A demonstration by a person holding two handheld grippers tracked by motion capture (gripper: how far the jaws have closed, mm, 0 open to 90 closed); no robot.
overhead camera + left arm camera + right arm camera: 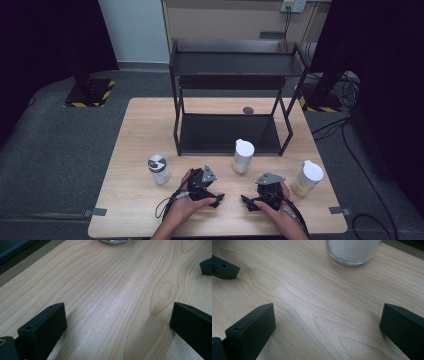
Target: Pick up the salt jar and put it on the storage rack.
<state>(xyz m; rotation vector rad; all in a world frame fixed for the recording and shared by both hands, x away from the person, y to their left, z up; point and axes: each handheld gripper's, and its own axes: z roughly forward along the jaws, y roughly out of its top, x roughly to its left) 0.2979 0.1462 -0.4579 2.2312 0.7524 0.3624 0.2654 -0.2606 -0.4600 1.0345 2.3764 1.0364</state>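
Both hand-held grippers rest low on the wooden table [145, 125] near its front edge, tips facing each other. My left gripper [218, 200] [117, 322] is open, with only bare wood between its jaws. My right gripper [247, 202] [327, 325] is open too, also with nothing between its jaws. A glass jar of white grains [353, 251] stands just beyond the right gripper; in the high view it is the white-lidded jar [243, 156]. The other gripper's jaw tip [206, 266] [224, 268] appears at the side of each gripper view.
A black two-tier shelf [235, 65] stands at the back middle of the table. A silver-lidded jar [158, 169] is at the left, and a white-lidded jar with pale yellow contents [307, 178] at the right. A small dark disc [248, 110] lies behind the shelf.
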